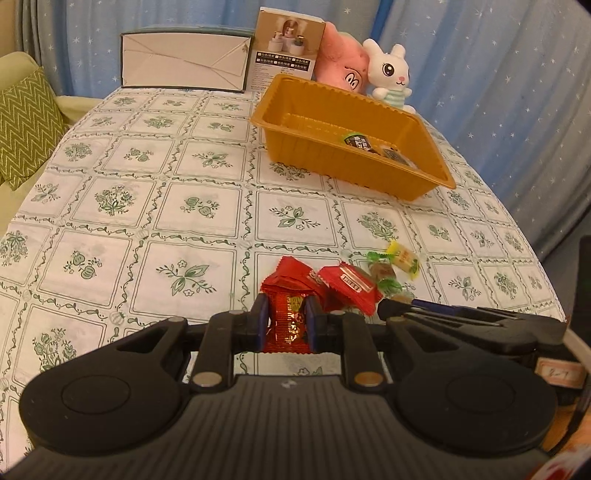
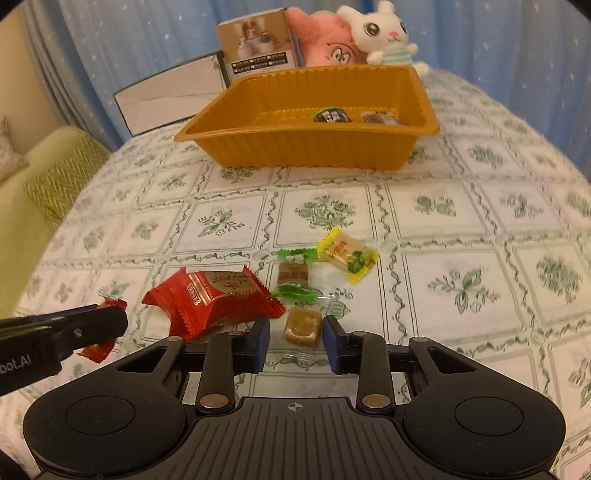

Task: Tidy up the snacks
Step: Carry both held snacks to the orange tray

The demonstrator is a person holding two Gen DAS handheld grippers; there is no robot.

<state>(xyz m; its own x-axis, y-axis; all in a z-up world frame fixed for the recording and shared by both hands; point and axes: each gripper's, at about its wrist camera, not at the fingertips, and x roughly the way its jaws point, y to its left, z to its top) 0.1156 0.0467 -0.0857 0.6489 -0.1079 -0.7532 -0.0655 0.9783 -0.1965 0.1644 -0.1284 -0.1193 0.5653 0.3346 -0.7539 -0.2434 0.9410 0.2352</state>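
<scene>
Gripping a small red snack packet, your left gripper has its blue pads pressed against both sides of the wrapper, low over the tablecloth. In the right wrist view that same gripper enters from 9 o'clock with red foil poking out past its tip.

Your right gripper is spread apart, with a brown candy in clear wrap lying between the fingers; neither pad seems to touch it, though the angle makes that hard to judge.

The loose snacks sit in a cluster just ahead of you. A larger red packet lies at 10 o'clock from the brown candy, its edge tucked close to your right gripper's left finger. A green-ended wrapped sweet is at 12 o'clock, and a yellow packet is beyond it at 1 o'clock, touching or nearly touching the sweet's green twist.

The orange tray stands well apart at 12 o'clock, with two dark-wrapped snacks resting against its far right corner. Behind it are a white box, a product carton, a pink plush and a white bunny.
</scene>
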